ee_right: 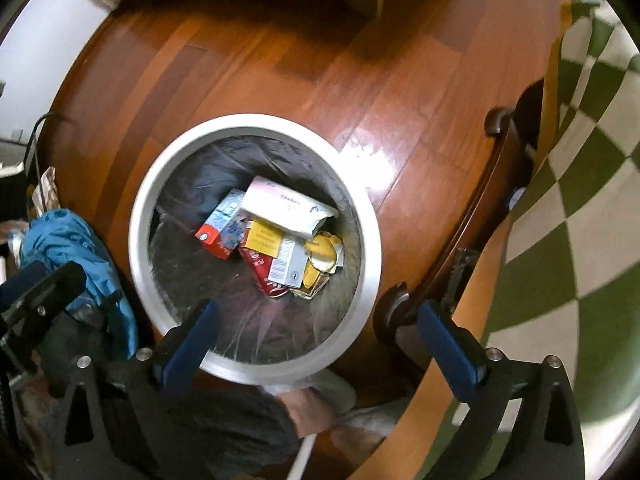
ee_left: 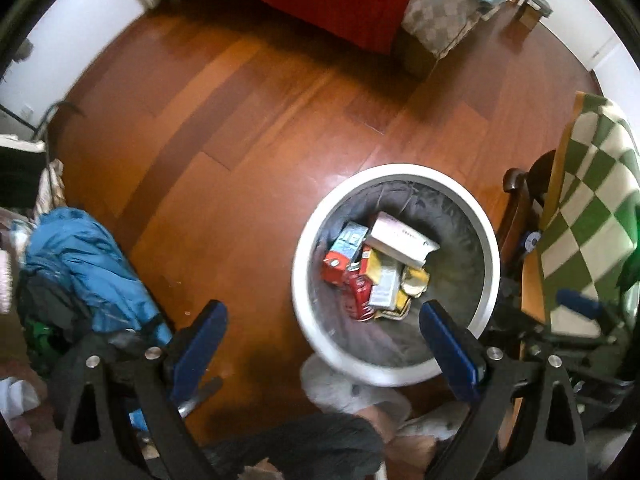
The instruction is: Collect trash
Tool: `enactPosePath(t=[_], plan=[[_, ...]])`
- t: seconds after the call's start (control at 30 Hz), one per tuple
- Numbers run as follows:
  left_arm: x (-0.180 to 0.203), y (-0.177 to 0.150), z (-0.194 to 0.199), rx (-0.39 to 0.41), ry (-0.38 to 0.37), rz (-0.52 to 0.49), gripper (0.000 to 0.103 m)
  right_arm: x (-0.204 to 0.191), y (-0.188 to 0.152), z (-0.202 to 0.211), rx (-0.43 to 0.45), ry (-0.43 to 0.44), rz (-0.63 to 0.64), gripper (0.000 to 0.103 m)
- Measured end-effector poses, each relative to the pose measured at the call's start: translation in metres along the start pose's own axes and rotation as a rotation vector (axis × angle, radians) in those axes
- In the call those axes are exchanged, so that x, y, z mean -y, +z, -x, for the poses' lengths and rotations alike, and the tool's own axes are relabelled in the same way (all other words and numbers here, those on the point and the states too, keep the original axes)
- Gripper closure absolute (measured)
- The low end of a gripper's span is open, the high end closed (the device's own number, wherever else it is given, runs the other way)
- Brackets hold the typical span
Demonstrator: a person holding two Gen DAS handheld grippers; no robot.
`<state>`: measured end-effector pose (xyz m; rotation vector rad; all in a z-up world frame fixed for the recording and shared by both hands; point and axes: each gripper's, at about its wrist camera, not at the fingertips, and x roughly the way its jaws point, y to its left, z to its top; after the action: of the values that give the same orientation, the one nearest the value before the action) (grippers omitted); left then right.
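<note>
While both tools point straight down at the wooden floor (ee_left: 248, 128), neither holds anything. Left tool (ee_left: 324, 336): blue pads spread wide, nothing between them; the white bin (ee_left: 394, 172) lies ahead and to its right, only its right pad over the rim. Right tool (ee_right: 318, 330): also spread wide and empty, its left pad over the rim. The bin's mouth opens just ahead-left of it, so the right is nearer. Trash (ee_right: 276, 236), cartons, wrappers and a red can, lies heaped at the bin's bottom. Checked cloth (ee_right: 568, 208) on the bench lies far right.
</note>
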<state>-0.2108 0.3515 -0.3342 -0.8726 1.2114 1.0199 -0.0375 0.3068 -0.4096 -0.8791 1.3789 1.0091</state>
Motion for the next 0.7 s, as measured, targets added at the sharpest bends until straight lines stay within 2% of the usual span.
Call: enactPosePath(t=[0.23, 0.5, 0.7], plan=[[-0.009, -0.037, 0.071, 0.077, -0.011, -0.007, 0.005, -0.004, -0.042, 0.082, 0.089, 0.007, 0.001, 0.002], [-0.009, -0.076, 0.154, 0.172, -0.06, -0.006, 0.005, 0.004, -0.092, 0.186, 0.202, 0.087, 0.017, 0.002], [-0.004, -0.096, 0.216, 0.232, -0.127, -0.019, 0.005, 0.005, -0.127, 0.259, 0.275, 0.157, 0.057, 0.002]])
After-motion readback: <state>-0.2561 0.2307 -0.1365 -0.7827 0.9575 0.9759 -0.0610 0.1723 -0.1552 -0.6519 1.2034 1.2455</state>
